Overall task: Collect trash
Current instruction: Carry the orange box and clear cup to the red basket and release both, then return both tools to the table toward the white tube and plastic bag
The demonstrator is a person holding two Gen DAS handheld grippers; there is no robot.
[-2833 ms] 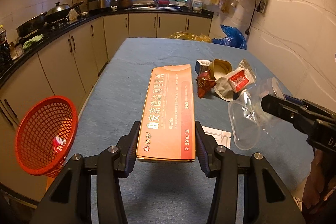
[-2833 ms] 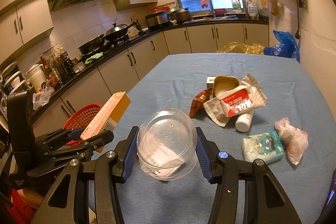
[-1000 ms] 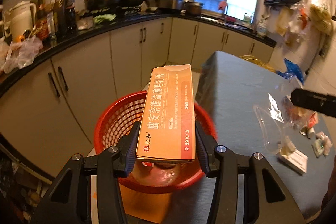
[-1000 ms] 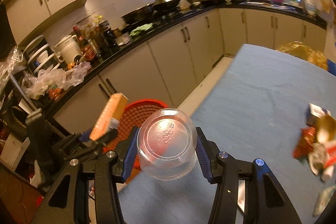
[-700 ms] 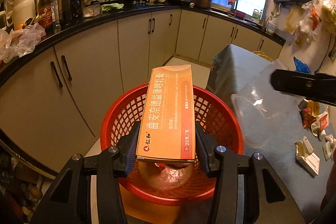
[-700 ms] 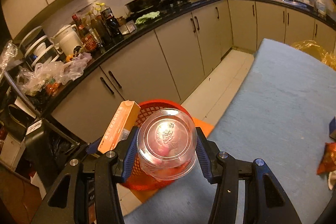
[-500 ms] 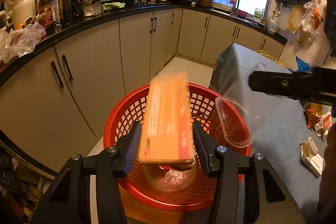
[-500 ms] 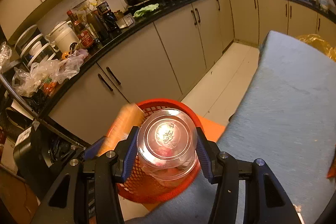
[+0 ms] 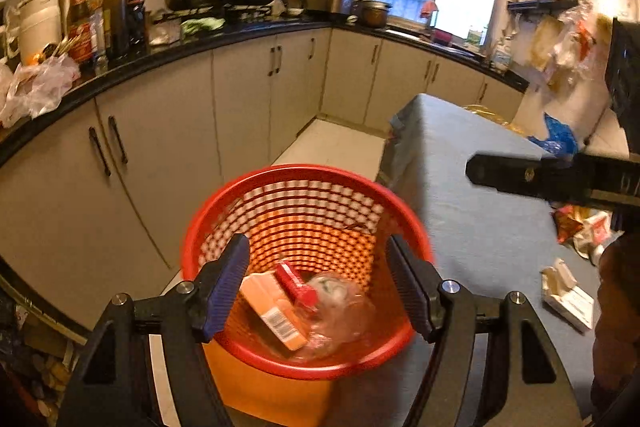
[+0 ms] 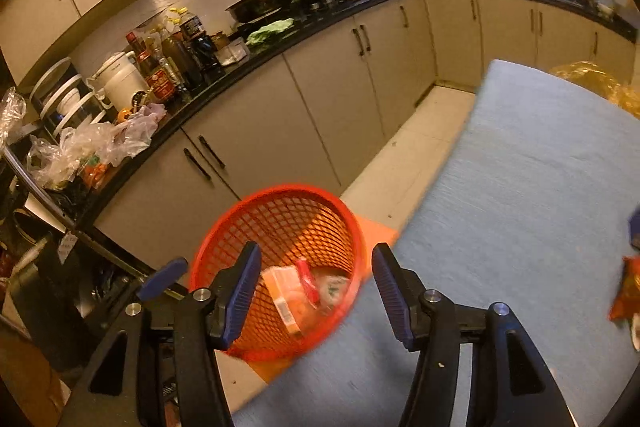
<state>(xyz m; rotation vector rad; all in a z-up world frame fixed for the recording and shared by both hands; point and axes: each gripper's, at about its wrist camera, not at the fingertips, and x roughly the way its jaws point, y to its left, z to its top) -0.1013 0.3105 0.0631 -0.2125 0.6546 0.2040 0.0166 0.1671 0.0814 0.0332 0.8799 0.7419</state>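
A red mesh basket (image 9: 304, 179) stands on an orange stool beside the blue table; it also shows in the right wrist view (image 10: 280, 199). Inside lie the orange box (image 9: 276, 315), a red item (image 9: 294, 285) and the clear plastic container (image 9: 340, 303). The box (image 10: 282, 291) and the container (image 10: 334, 287) also show in the right wrist view. My left gripper (image 9: 318, 287) is open and empty above the basket. My right gripper (image 10: 316, 293) is open and empty above the basket's table side.
The blue-covered table (image 9: 472, 227) lies to the right with wrappers (image 9: 580, 227) and a small white carton (image 9: 566, 293). Cabinets and a black counter (image 9: 200, 55) with bottles, pans and bags run along the left and back.
Both grippers have opened over the basket. The orange box and the clear container have dropped out of them into the basket.
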